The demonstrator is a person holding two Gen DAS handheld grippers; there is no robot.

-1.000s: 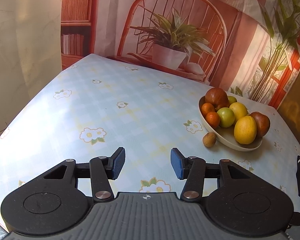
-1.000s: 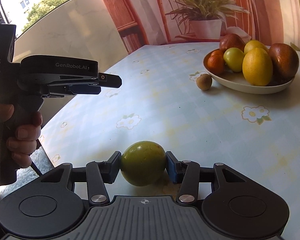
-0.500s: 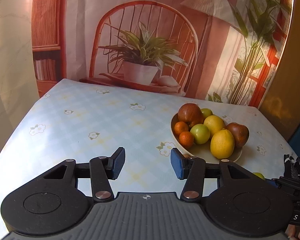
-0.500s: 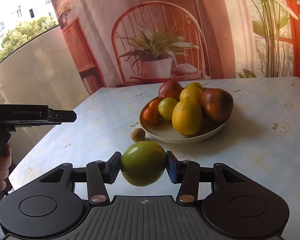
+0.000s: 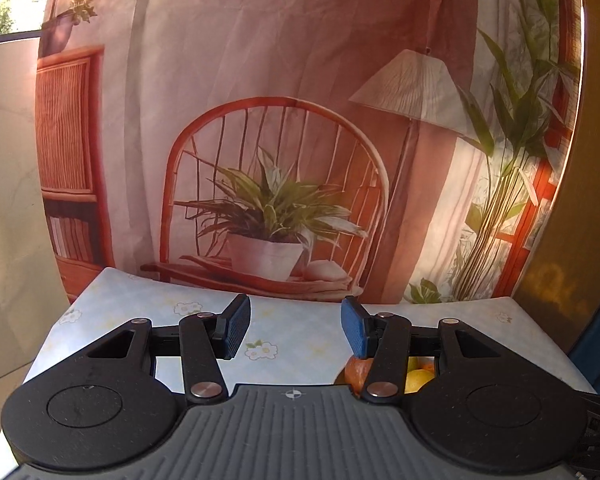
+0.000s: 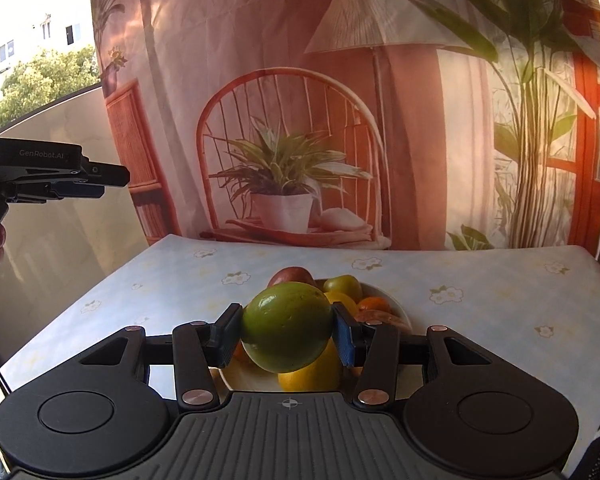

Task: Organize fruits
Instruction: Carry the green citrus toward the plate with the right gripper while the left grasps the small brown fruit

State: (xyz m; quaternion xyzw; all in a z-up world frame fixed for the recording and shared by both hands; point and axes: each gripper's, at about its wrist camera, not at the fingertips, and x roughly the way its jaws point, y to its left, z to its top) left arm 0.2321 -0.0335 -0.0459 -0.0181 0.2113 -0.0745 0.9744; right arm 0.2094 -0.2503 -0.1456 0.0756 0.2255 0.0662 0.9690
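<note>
Above the white bowl, your right gripper held the green fruit firmly between both pads, and the fruit hung over the pile of fruits already lying there. The bowl stood on the flowered table and looked quite full, so I think the risk was this: if you released from this height, the round fruit could strike the yellow one below, roll over the rim and fall on the table, or push a smaller fruit out. A lower and slower placing into a free gap seemed safer to me. Your left gripper had its fingers partly open with nothing between them, and it stayed at the left side, clear of the bowl. Compared with one second before, both grippers had risen and come nearer to the bowl; the bowl, which was then far ahead at the right, now lay directly under the held fruit, while the grip on the fruit had not changed.
</note>
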